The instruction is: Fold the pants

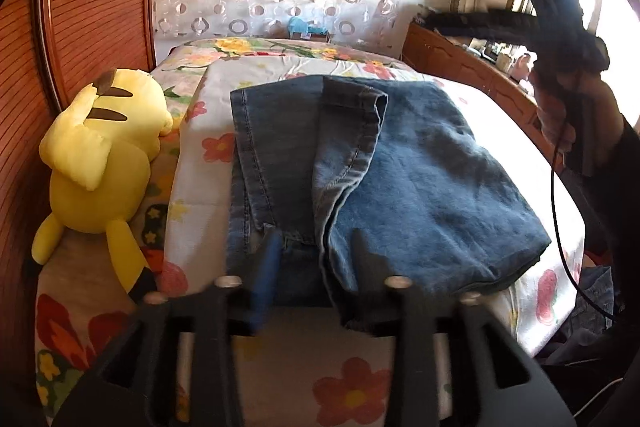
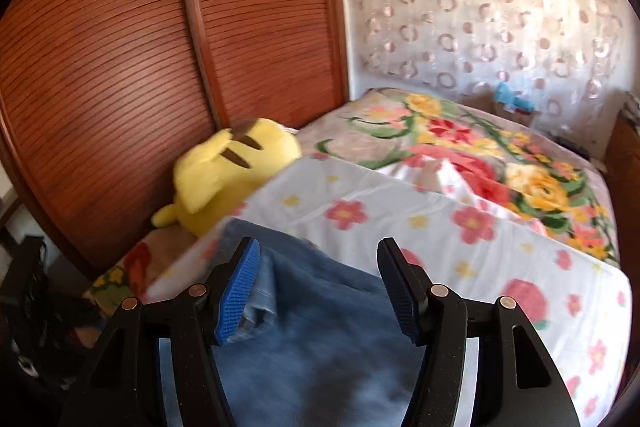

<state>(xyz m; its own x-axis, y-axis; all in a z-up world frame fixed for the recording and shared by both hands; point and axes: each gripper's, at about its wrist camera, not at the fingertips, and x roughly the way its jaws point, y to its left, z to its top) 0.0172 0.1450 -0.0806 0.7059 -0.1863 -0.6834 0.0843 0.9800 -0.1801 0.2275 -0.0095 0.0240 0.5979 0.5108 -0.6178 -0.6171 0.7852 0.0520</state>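
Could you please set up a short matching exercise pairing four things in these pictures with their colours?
Things:
1. pants
2. plush toy
3. sliding doors
4. gripper pads

Colours:
A. yellow
B. reddish-brown wood
C. bright blue
D. faded denim blue

Pairs: 1-D, 2-A, 3-B, 4-C
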